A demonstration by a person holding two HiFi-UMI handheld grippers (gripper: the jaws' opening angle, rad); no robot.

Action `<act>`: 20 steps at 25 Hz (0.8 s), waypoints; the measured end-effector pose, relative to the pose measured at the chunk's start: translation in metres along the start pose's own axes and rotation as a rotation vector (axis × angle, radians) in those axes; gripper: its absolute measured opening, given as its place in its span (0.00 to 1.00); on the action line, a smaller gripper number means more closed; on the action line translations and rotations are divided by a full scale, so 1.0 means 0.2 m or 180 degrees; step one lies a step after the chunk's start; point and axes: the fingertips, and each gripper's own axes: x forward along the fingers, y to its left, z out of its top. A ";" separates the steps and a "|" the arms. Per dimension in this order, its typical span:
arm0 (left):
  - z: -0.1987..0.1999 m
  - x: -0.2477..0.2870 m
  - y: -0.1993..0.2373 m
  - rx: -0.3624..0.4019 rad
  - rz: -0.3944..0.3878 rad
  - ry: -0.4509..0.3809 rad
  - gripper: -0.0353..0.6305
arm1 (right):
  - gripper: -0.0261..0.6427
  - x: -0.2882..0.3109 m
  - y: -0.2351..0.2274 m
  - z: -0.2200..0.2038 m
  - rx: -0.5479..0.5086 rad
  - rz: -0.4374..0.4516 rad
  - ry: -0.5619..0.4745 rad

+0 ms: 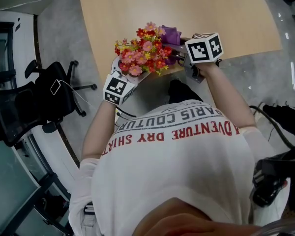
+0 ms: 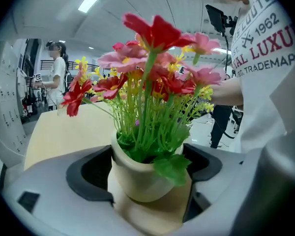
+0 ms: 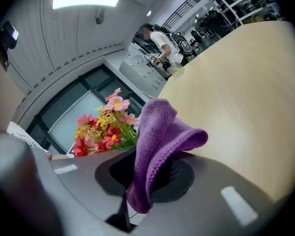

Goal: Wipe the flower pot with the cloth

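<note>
A cream flower pot (image 2: 137, 173) with red, pink and yellow artificial flowers (image 2: 152, 73) sits between the jaws of my left gripper (image 2: 145, 181), which is shut on its sides. In the head view the bouquet (image 1: 145, 53) hangs at the near edge of the wooden table (image 1: 187, 9), with the left gripper (image 1: 132, 72) under it and the pot mostly hidden. My right gripper (image 3: 147, 176) is shut on a folded purple cloth (image 3: 160, 141), which sticks up from the jaws. That cloth (image 1: 171, 35) is just right of the flowers, beside the right gripper (image 1: 181, 47).
A black office chair (image 1: 29, 102) stands on the floor to the left. Black cables and gear (image 1: 280, 122) lie at the right. One person (image 2: 54, 73) stands far behind the table, and another (image 3: 160, 41) at a counter.
</note>
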 end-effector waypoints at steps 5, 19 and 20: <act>0.02 -0.01 0.00 0.0090 -0.0133 0.0056 0.74 | 0.09 0.06 -0.01 0.00 -0.0048 0.0064 0.0168; -0.04 0.01 0.02 0.0132 -0.0241 0.0015 0.74 | 0.09 0.23 -0.26 -0.09 -0.0107 -0.0383 0.0703; -0.04 0.01 0.02 0.0134 -0.0242 0.0018 0.74 | 0.09 0.23 -0.27 -0.09 -0.0098 -0.0413 0.0734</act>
